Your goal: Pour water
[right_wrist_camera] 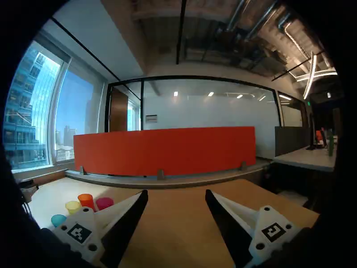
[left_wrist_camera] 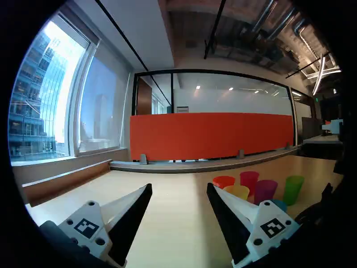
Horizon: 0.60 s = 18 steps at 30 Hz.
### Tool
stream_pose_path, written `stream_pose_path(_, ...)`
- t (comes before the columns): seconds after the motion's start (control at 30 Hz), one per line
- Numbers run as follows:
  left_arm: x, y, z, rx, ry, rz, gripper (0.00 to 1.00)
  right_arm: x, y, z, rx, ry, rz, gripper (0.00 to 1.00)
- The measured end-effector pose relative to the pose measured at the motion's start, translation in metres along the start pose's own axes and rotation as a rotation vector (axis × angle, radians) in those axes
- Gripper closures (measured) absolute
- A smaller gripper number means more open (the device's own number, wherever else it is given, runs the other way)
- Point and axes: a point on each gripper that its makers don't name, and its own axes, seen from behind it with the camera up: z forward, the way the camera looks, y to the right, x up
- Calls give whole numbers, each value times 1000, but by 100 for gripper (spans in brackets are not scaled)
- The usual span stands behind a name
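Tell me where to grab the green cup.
I'd clamp the green cup across its tapered wall, near the wider rim, coming from its free right side in the left gripper view: it stands upright, with the purple cup and blue cup crowding its left.

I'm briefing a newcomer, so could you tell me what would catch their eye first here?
A long bright orange divider panel spans the far edge of the pale wooden desk. Coloured plastic cups cluster on the desk, right of the open left gripper. Tall glass windows glow at left.
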Motion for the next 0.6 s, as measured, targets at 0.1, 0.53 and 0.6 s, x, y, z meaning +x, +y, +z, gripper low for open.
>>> stream_pose_path(0.1, -4, -1, 1, 1, -4, -1, 9, 0, -2, 0, 4, -2, -4, 1)
stream_pose_path(0.53, -11, -2, 3, -3, -14, -24, 9, 5, -8, 3, 10, 5, -23, 1)
stream_pose_path(0.6, -12, -1, 3, -5, -18, -24, 10, 6, -8, 3, 10, 5, -23, 1)
